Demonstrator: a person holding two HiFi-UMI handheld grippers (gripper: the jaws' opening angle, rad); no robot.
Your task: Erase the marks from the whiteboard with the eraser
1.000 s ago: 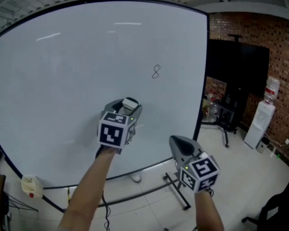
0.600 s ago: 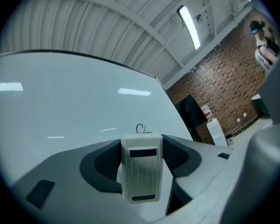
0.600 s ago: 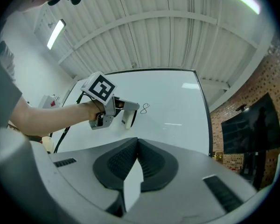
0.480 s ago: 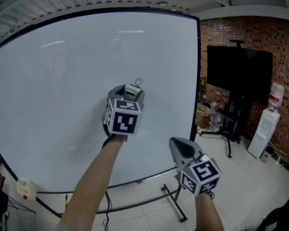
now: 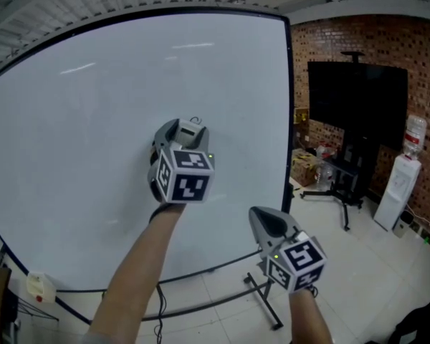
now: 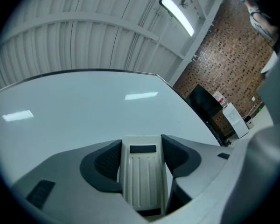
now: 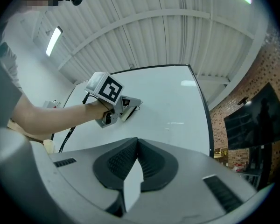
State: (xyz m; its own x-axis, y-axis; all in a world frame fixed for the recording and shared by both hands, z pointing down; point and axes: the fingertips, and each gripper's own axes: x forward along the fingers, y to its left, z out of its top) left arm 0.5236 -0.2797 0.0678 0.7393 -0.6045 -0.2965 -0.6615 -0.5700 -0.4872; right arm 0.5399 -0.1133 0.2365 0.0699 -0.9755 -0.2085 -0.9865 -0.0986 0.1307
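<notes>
A large whiteboard fills the head view. My left gripper is shut on a white eraser, whose end is against the board or very near it. Only a small black tip of a mark shows above the eraser. In the left gripper view the ribbed eraser sits between both dark pads, with bare board ahead. My right gripper hangs lower right, away from the board, with its jaws together and nothing in them. The right gripper view shows the left gripper at the board.
Right of the board stand a brick wall, a black screen on a stand, boxes and a water dispenser. The board's stand legs rest on the tiled floor. A small white object hangs at the board's lower left.
My left gripper has risen with the eraser, to the right, to where the "8" mark was, and now covers most of it. The right gripper has stayed low.
</notes>
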